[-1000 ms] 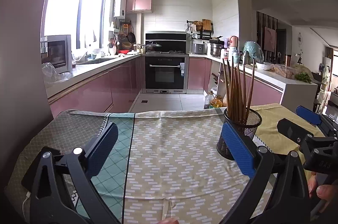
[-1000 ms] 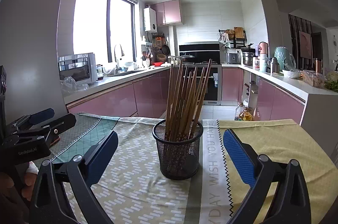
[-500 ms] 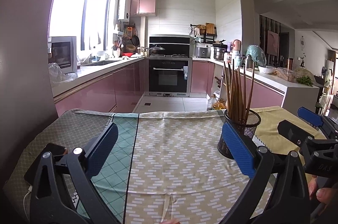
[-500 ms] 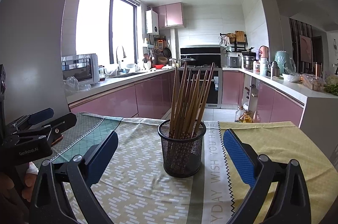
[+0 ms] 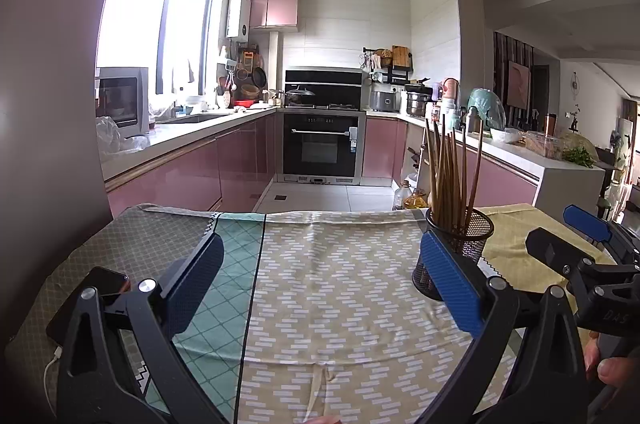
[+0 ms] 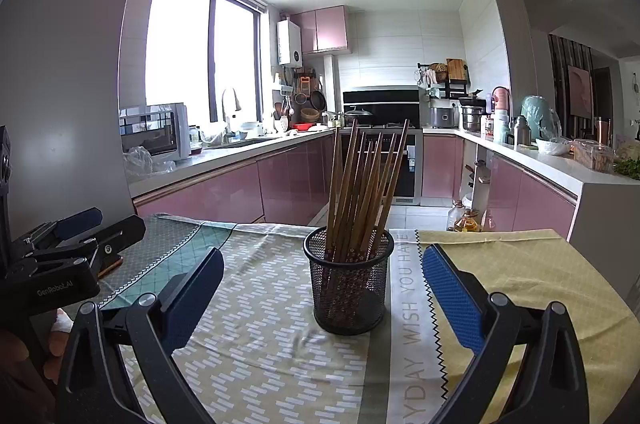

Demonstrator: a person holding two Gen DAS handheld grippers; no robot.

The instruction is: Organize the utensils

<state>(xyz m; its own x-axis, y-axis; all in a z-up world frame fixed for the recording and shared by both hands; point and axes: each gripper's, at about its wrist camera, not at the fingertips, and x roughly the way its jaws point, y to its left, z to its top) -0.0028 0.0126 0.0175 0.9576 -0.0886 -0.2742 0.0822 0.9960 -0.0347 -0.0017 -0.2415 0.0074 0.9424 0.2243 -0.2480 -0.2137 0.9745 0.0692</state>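
Note:
A black mesh cup (image 6: 349,280) stands on the patterned tablecloth (image 6: 260,344), holding several brown wooden chopsticks (image 6: 362,191) upright and fanned out. My right gripper (image 6: 320,288) is open just in front of the cup, with nothing between its blue pads. In the left wrist view the same cup (image 5: 460,248) sits at the right, partly behind my right finger pad. My left gripper (image 5: 320,284) is open over bare cloth, empty. Each gripper shows in the other's view: the right gripper (image 5: 576,244) and the left gripper (image 6: 84,232).
A dark phone (image 5: 86,298) with a white cable lies on the cloth at the left, beside my left finger. The table's far edge (image 5: 320,214) drops to the kitchen floor. Pink cabinets and an oven stand beyond. A person's fingers (image 5: 612,368) hold the right handle.
Both cameras have tilted slightly, so the table sits lower in view and the phone has come into sight. The cup and chopsticks have not moved. Both grippers stay open.

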